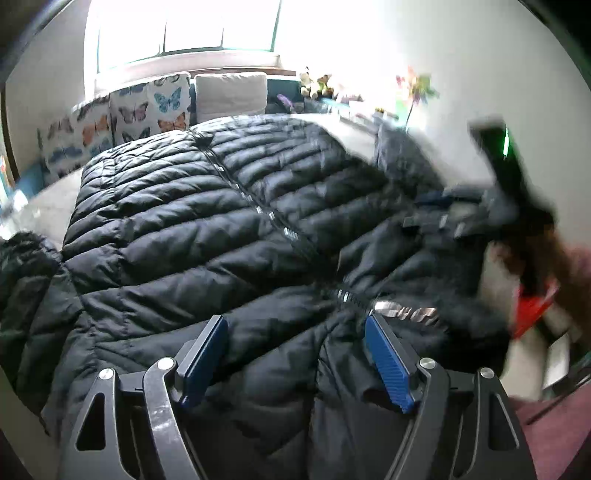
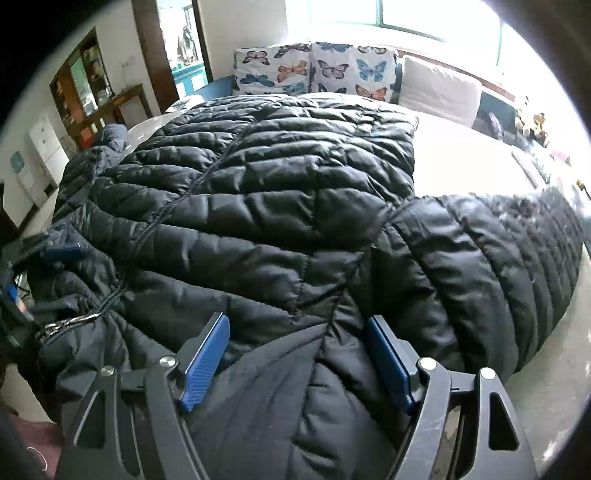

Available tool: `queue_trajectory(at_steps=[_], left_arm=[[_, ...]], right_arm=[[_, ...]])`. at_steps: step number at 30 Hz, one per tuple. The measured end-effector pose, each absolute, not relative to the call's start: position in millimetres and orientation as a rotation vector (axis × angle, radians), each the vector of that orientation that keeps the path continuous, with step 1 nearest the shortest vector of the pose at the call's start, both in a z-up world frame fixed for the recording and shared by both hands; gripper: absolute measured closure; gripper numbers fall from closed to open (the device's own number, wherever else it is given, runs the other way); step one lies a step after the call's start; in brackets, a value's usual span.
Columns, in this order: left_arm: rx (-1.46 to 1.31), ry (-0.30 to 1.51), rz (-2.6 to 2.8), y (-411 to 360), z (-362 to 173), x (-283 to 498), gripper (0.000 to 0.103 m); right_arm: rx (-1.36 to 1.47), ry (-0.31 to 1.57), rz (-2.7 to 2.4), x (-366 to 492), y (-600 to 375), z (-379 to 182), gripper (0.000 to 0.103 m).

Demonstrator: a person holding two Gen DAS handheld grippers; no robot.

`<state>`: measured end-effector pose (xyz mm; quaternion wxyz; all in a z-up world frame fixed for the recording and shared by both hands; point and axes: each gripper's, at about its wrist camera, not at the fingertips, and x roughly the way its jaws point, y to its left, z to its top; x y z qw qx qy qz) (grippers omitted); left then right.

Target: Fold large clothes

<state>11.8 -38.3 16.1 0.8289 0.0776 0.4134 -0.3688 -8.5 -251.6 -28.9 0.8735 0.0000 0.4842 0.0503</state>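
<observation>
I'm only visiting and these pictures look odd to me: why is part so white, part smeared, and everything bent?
Left wrist view: the window glares white, washing out the wall; the right tongs at the right edge are smeared by motion. Right wrist view: window glare bleaches the bed; the jacket stays sharp. Both views: a wide lens bends straight lines and darkens corners.

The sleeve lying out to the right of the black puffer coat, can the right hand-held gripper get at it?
Probably yes: the sleeve lies bare on the bed, and the right hand-held gripper is open.
</observation>
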Motion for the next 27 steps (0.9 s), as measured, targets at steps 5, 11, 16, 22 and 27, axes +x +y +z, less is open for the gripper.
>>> queue_trajectory(at_steps=[5,11,16,22,27], left_arm=[[-0.015,0.83,-0.666,16,47,61,0.021],[-0.151,0.86,-0.38,99,17,124,0.021],[-0.212,0.836,-0.287,153,17,158,0.021],[-0.312,0.863,-0.141,215,15,230,0.021],[-0.393,0.94,-0.069,254,3,289,0.021]], right_arm=[[-0.018,1.016,0.097,-7,-252,-37,0.013],[-0.009,1.016,0.098,-7,-253,-39,0.011],[-0.009,1.038,0.096,-3,-252,-41,0.008],[-0.011,1.049,0.088,-1,-251,-42,0.007],[-0.013,1.059,0.085,0,-251,-42,0.006]])
